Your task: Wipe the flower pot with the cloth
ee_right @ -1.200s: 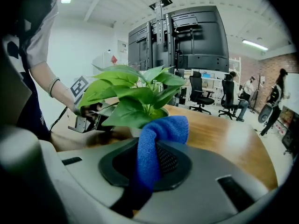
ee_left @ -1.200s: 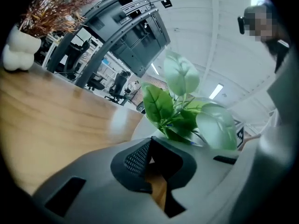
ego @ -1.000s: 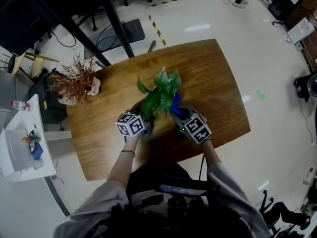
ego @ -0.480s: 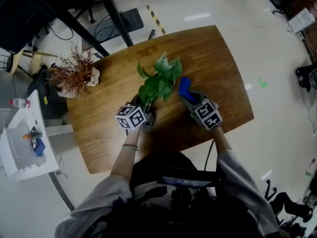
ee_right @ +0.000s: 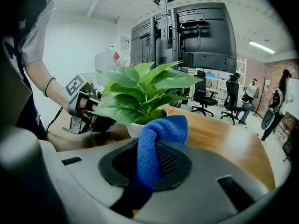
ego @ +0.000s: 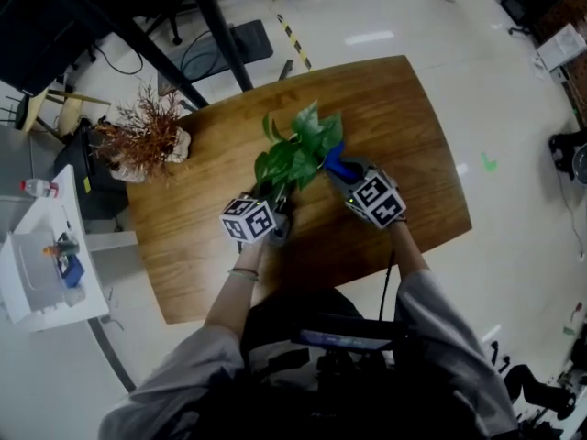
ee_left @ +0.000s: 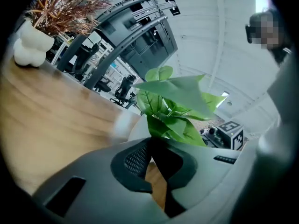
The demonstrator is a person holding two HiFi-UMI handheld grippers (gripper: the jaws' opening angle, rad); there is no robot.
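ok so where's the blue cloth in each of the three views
Head view: blue cloth near the middle, just right of the green plant.
Left gripper view: not in it.
Right gripper view: centre, lower half, pinched between the jaws.
Shared landmark: the green plant, centre in the left gripper view, upper centre in the right gripper view.

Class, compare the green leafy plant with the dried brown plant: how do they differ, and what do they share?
The green plant has broad fresh leaves; the dried plant has thin brown twigs. The green plant's pot is smooth and round; the dried plant's vase is lumpy. The green plant stands mid-table between the left gripper and right gripper; the dried plant stands alone near an edge. Both stand upright in white containers.
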